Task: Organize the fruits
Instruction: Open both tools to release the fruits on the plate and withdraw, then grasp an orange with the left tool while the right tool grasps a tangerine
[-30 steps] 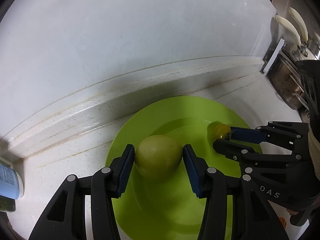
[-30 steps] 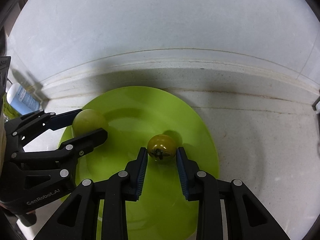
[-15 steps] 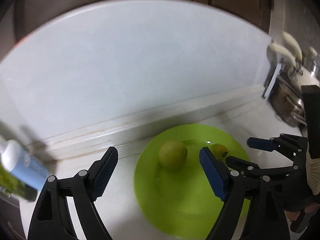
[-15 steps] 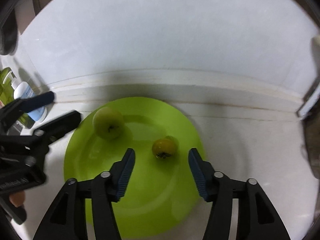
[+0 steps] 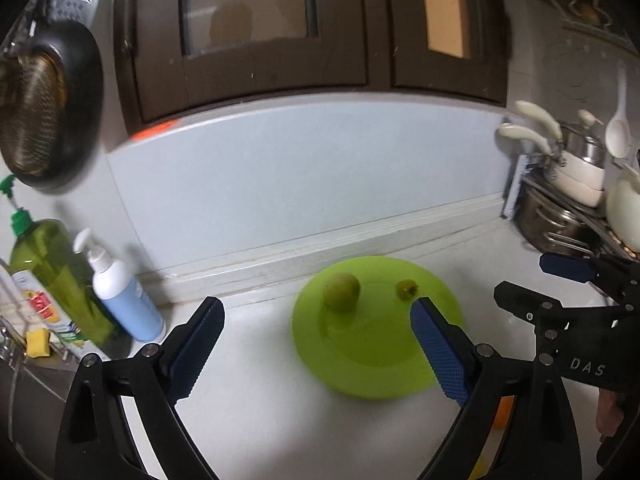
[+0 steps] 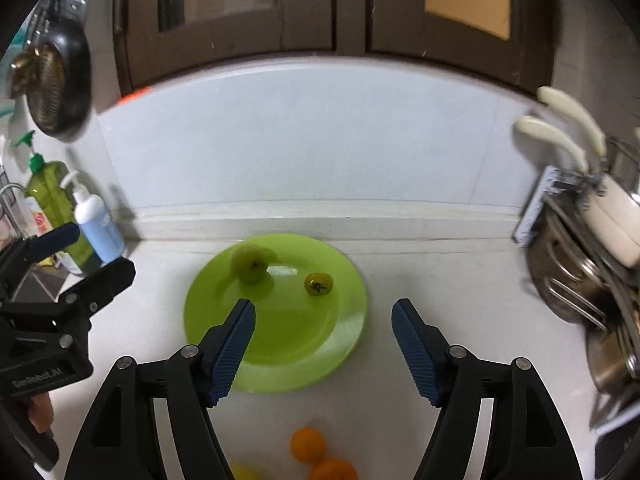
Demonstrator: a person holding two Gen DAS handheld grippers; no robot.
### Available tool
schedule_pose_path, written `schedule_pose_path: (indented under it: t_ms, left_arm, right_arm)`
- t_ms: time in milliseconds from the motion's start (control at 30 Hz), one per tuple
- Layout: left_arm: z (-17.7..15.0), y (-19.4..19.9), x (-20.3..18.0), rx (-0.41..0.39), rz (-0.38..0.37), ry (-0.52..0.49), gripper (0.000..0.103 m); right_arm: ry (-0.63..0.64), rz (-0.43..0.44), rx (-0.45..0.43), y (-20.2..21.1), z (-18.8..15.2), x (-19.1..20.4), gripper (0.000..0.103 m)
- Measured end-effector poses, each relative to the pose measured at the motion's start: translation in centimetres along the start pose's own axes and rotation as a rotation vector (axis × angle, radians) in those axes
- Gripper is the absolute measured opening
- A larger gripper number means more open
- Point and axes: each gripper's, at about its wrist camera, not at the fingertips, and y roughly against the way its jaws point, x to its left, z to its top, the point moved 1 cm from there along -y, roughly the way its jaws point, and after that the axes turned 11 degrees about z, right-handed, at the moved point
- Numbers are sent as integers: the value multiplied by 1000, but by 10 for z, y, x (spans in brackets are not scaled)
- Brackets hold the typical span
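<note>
A home kitchen: dark cabinets (image 6: 348, 8) at twelve o'clock, stacked pots (image 6: 580, 264) at three, soap bottles (image 5: 60, 280) at nine.

dim indoor light, soft shadows | motion blur esp. at edges | heavy fisheye warp, dark corners

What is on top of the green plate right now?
Two fruits lie apart on the green plate: a larger green fruit and a small yellow tomato-like fruit. The plate's near edge is partly hidden behind a gripper finger, so that strip cannot be checked.
</note>
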Motion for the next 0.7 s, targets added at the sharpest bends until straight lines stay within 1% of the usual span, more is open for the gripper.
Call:
schedule_pose_path:
  t_ms: [167,400,533,700]
  left_arm:
    - [-8,44,-1,-40,-30,-5,97]
    - [-18,90,-10,-76,-58,-21,97]
    - [-29,107,-15,-75,-76,-34,97]
    - [-45,121,-23,-83,-74,-58,97]
  right_arm:
    - [-8,-13,-50,44,-17,8,74]
    - [-12,-34,-89,95,-42,22,74]
    - [-15,-34,-101,115,-55,27,74]
    - [0,-29,-105,132,-70,28,74]
